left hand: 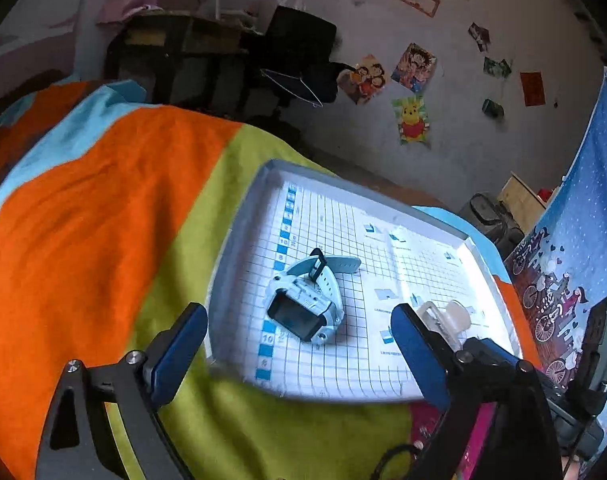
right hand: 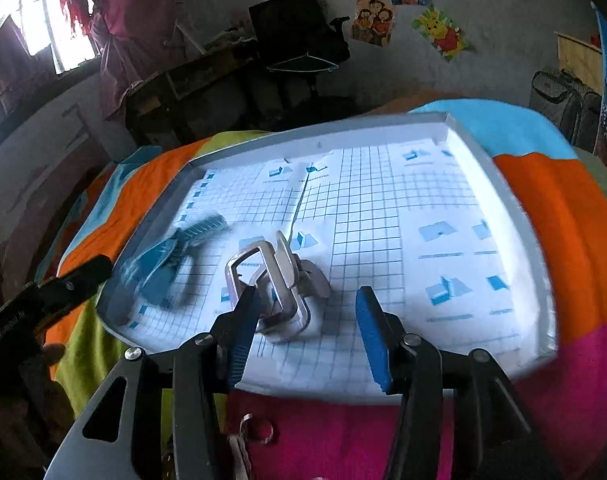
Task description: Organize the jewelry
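A shallow white tray with a blue grid lining lies on a striped blanket. A pale blue smartwatch lies in it on its side; in the right wrist view it is a blurred shape at the tray's left. A cream hair claw clip lies in the tray, also seen in the left wrist view. My left gripper is open over the tray's near edge, just short of the watch. My right gripper is open, its left finger beside the clip.
The blanket has orange, green, light blue and pink stripes. A ring and a dark loop lie on the pink stripe near the tray's front edge. A dark desk and chair stand behind. A blue curtain hangs at the right.
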A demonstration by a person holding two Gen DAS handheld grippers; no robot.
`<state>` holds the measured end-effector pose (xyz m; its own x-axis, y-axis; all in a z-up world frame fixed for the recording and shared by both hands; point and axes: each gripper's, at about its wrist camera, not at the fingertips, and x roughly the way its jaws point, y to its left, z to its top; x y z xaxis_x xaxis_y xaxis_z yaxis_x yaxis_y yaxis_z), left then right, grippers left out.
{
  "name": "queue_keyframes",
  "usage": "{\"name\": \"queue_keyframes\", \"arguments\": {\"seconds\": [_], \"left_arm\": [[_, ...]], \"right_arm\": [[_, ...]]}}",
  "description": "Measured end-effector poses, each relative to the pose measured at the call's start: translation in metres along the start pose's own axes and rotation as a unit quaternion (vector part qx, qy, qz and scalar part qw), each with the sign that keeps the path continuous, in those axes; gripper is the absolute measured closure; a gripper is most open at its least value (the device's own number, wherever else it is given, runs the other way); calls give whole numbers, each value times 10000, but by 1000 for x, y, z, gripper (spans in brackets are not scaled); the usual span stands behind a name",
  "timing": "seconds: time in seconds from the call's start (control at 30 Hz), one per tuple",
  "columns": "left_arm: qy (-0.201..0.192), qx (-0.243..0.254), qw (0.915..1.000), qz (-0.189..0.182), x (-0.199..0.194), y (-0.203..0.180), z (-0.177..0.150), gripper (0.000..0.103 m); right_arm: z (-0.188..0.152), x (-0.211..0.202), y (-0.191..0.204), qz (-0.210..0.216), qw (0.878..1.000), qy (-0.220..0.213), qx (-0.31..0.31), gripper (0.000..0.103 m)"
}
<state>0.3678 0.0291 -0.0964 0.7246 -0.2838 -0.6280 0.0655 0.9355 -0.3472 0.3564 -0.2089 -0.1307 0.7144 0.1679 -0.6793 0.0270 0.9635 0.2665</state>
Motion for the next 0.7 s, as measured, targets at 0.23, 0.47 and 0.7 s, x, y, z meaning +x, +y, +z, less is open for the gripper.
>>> {"name": "queue_keyframes", "arguments": {"seconds": [0.23,0.47,0.7], "left_arm": [[-709,222,9972,-21,-76,-2,-4,0],[-1240,564,9906,-96,-166,-16,-16,0],[-1530,619,9861,-181,-250,-23,-48,0]], "right_arm": [[-8,-80,6,208,9960,-831,-274,24],[-29,-169,27,293,9851,-1582,-601,8],[-68,-251,41,315,9740,-2099,-792,1]]}}
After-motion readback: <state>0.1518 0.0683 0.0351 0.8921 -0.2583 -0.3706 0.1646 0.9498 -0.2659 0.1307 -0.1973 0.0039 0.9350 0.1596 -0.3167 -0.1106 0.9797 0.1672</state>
